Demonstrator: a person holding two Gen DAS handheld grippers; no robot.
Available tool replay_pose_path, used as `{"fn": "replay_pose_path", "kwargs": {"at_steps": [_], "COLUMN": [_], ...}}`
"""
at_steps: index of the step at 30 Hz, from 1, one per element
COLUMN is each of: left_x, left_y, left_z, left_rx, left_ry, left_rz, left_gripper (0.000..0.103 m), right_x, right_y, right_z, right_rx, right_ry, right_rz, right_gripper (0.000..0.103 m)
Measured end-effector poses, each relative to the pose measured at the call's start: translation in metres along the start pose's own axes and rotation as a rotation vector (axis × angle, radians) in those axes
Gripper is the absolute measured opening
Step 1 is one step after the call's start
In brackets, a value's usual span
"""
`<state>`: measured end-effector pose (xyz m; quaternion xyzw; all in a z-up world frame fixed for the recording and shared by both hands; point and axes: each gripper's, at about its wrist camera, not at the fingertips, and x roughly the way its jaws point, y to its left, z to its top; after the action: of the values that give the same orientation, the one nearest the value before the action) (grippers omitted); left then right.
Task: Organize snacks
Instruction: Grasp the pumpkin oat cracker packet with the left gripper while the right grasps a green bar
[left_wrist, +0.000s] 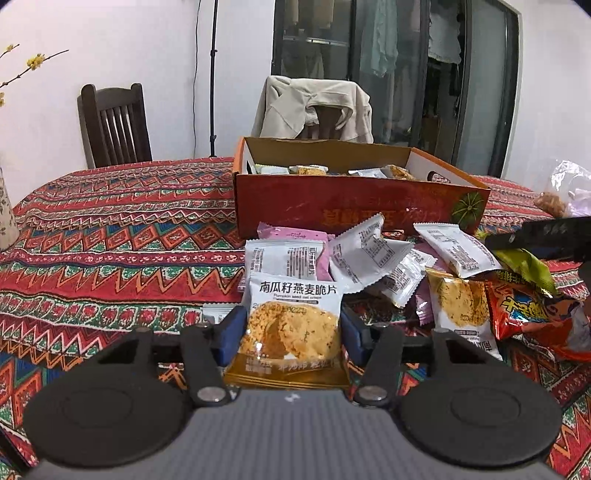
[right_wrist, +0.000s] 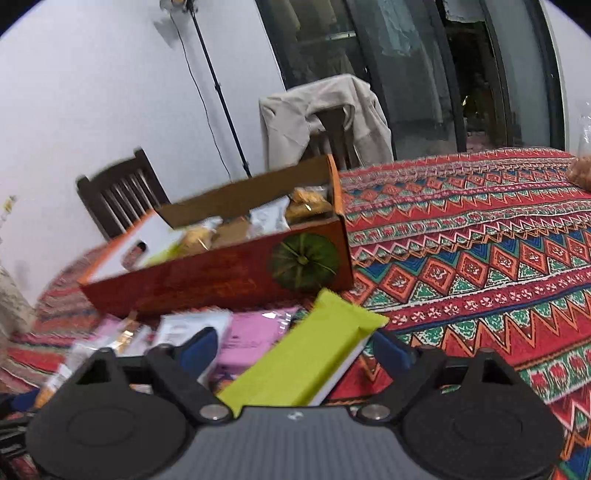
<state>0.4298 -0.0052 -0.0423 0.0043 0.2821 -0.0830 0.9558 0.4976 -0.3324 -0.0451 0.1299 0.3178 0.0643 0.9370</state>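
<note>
The left gripper (left_wrist: 291, 325) pinched an oat packet (left_wrist: 291, 325), the right gripper (right_wrist: 291, 347) loosely straddled a green bar (right_wrist: 306, 354) that might slip short of the box (right_wrist: 221, 280).

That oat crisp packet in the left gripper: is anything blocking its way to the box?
The white pumpkin-seed oat crisp packet is between the jaws. A heap of loose snack packets lies between it and the open orange cardboard box, low enough to pass over.

your worktop cloth (left_wrist: 110, 236) runs in red, blue, green and orange zigzag bands. the cardboard box (left_wrist: 332, 206) is red-orange with a green pumpkin print (right_wrist: 304, 260). the oat crisp packet (left_wrist: 293, 317) is white and gold; the snack bar (right_wrist: 306, 354) is lime green.
</note>
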Motion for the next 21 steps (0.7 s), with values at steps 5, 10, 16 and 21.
{"fn": "replay_pose_path", "kwargs": {"at_steps": [5,10,16,21], "left_x": [-0.010,-0.045,-0.117,-0.153], "left_y": [0.002,0.000,-0.005,-0.016], "left_z": [0.001,0.004,-0.003,-0.019], "left_rx": [-0.015,-0.048,-0.096,-0.119], "left_ry": [-0.012,-0.051,-0.117,-0.095], "left_rz": [-0.006,0.000,0.019,0.037], "left_gripper": [0.047,0.047,0.047,0.047], "right_x": [-0.001,-0.020,-0.087,-0.148], "right_y": [-0.002,0.010,0.028,0.039], "right_z": [-0.005,-0.011,-0.031,-0.060], "right_rx": [-0.018,-0.074,-0.154,-0.197], "right_ry": [0.009,-0.022,-0.107,-0.138], "right_rz": [0.008,-0.004,0.026,0.088], "right_gripper": [0.035,0.033,0.033,0.033]}}
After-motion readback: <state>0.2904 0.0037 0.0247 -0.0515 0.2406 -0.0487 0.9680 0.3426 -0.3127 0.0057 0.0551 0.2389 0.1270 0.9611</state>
